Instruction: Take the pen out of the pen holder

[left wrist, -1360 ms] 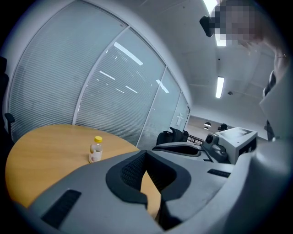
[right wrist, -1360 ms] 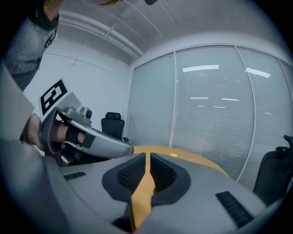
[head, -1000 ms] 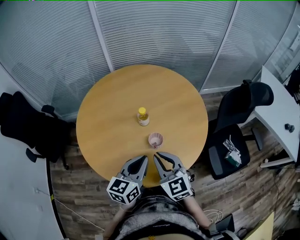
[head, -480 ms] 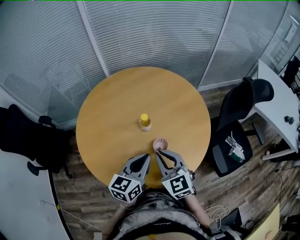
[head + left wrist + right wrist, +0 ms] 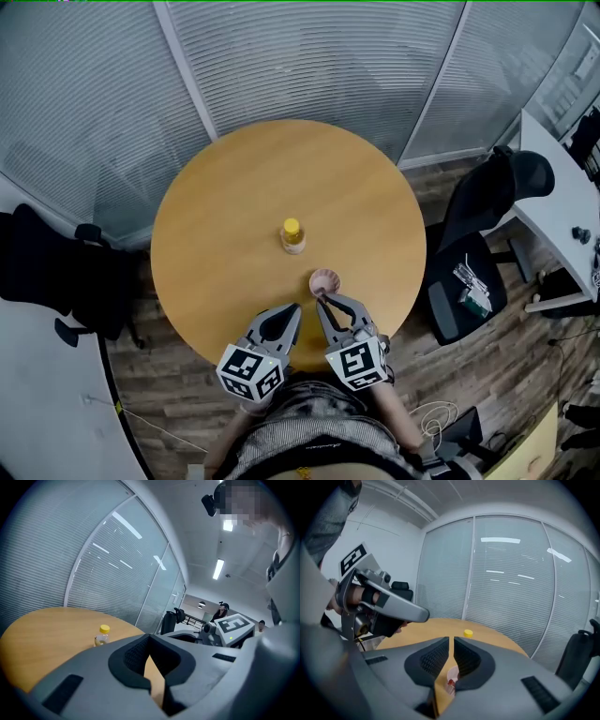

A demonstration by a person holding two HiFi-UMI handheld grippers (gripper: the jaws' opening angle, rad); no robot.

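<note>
- Pen holder [image 5: 324, 280], a small pink cup, stands on the round wooden table [image 5: 225, 206] near the edge closest to the person, with the pen [image 5: 450, 682] inside it; only a red bit of the pen shows, in the right gripper view.
- Right gripper [image 5: 322, 299] reaches over the table edge with its tips at the near rim of the pen holder; whether they touch it cannot be told.
- Its jaws stand almost together, with only a thin slit between the tips, and grip nothing. The pen holder [image 5: 453, 674] shows below them, through the hollow behind the tips.
- Left gripper [image 5: 294, 308] lies just beside the right one over the same edge, jaws closed tip to tip and empty.
- Small clear bottle [image 5: 293, 236] with a yellow cap stands near the table's centre, beyond the pen holder and apart from it.
- Black office chair [image 5: 469, 281] stands on the floor to the right of the table.
</note>
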